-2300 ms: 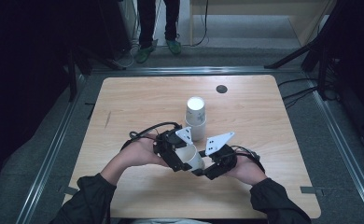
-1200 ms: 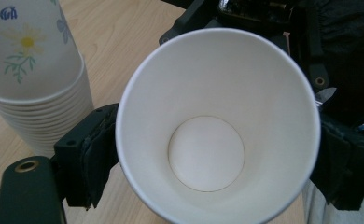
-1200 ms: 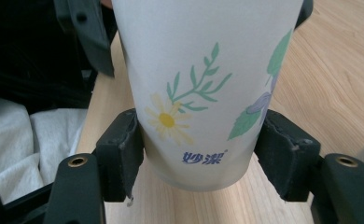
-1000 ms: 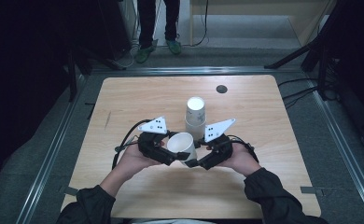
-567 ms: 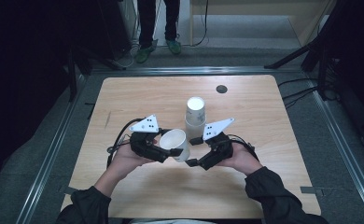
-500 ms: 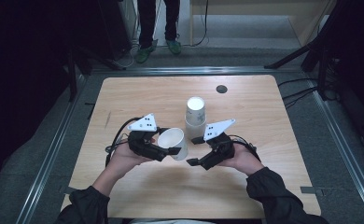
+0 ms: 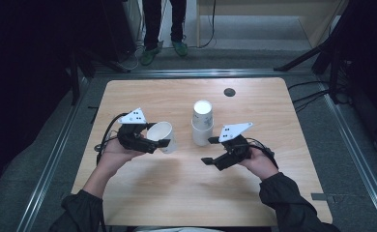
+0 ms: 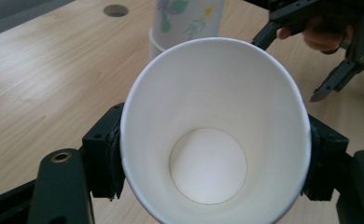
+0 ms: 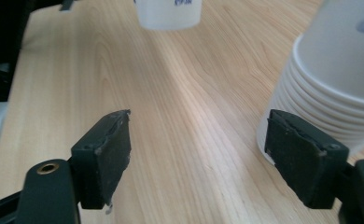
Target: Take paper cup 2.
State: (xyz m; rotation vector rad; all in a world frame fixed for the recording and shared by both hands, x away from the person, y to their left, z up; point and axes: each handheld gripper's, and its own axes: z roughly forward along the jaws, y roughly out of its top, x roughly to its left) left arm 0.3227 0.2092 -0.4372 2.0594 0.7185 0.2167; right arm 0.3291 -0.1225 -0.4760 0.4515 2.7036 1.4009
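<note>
Cup off the stack

Left gripper (image 7: 163, 143) clamps the cup (image 8: 215, 126)—keep it light; right gripper (image 9: 199, 154) gapes empty beside the stack (image 7: 202, 123).

Left tool (image 7: 161, 143) seemingly gripping paper cup (image 7: 161, 137), cup stack (image 7: 202, 123) beside

Two hand-held grippers over the table, left one gripping, right one with jaws apart

The left gripper (image 7: 163, 142) sits left of the cup stack (image 7: 202, 123), its jaws level and pointing toward the stack, clamped on the wall of a single paper cup (image 8: 215, 130) with a pad on each side. The right gripper (image 7: 210, 150) sits just right of and nearer the person than the stack, jaws aimed left across the table; they have just been closing slightly yet stand apart with nothing between them. Both forearms, in dark sleeves, come in from the near edge.
</note>
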